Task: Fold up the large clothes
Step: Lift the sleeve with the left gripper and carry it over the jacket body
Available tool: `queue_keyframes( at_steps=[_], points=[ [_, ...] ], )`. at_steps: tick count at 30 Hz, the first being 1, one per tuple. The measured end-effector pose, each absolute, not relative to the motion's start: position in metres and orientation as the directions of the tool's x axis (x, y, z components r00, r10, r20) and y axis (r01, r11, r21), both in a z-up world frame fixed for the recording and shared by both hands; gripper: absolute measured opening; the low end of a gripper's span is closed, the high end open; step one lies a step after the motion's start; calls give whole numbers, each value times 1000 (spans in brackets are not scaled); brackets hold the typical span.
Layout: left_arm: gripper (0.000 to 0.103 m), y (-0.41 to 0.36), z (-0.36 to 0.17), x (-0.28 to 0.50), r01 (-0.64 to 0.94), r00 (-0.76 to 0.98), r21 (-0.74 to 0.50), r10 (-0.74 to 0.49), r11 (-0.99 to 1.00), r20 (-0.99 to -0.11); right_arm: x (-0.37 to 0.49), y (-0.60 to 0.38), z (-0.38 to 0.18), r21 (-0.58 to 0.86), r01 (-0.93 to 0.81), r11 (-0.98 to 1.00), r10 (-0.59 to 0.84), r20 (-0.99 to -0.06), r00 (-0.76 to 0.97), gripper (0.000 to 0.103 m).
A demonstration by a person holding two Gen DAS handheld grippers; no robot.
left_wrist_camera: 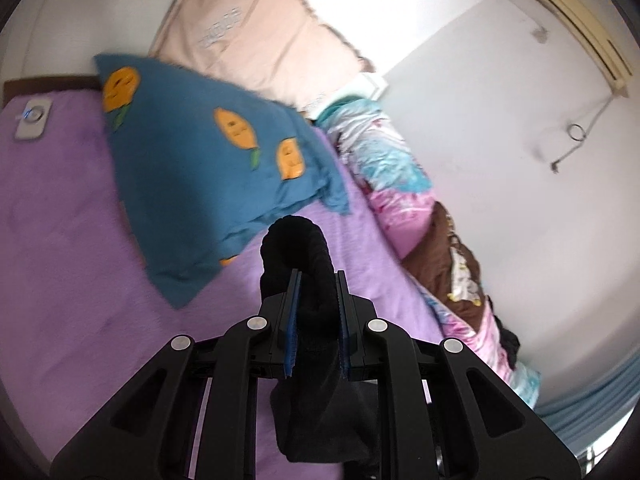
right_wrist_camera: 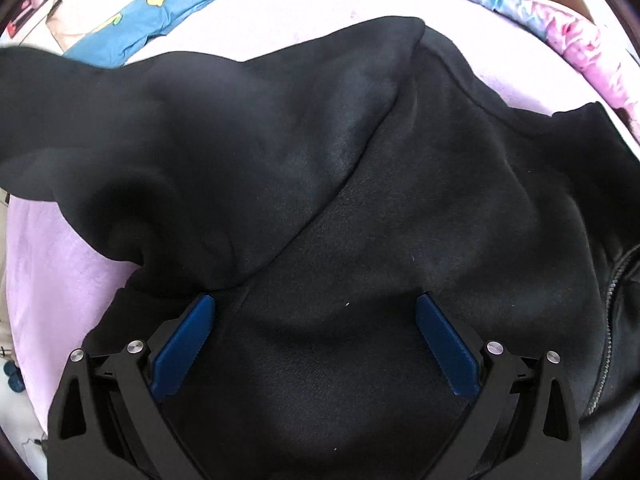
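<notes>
Purple bedsheet (right_wrist_camera: 48,280) carried black zip jacket (right_wrist_camera: 360,200); left gripper (left_wrist_camera: 316,276), jaws clamped on its raised sleeve cuff (left_wrist_camera: 296,240), mid-fold; right gripper (right_wrist_camera: 316,308), jaws wide apart above body panel, judged next to pin cloth.

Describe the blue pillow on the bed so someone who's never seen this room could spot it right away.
Start at the bed with the purple sheet. Near its head, in front of the peach pillow leaning against the wall, lies the blue pillow. It alone is teal blue with orange fruit patches; the quilt beside it along the wall is pink and light blue.
</notes>
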State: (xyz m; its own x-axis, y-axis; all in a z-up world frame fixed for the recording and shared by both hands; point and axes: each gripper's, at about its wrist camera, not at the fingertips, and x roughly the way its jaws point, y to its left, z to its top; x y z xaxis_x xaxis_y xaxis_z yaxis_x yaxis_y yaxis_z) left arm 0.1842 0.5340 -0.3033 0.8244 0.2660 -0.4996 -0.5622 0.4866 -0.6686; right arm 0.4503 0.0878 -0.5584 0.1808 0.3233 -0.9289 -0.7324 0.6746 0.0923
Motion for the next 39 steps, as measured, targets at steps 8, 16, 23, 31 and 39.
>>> queue_keyframes(
  at_steps=[8,16,23,31,39],
  points=[
    [15,502,-247,209,-493,866,-663,239,564,-440,446,99,-565,49,-750,660,285,-940,190,98],
    [15,437,-184,241,-367,922,-635,175,679,-346,448,99,-558,104,-743,662,323,-933,157,98],
    [16,368,-148,284,-277,941,-588,91,760,-326,441,43,-518,209,-688,695,463,-862,207,97],
    [16,295,-128,319,-211,947,-537,34,817,-320,428,-66,-504,214,-594,775,454,-843,288,97],
    [16,235,-116,350,-146,952,-543,-32,827,-304,418,-134,-499,113,-627,770,376,-876,303,97]
  ],
)
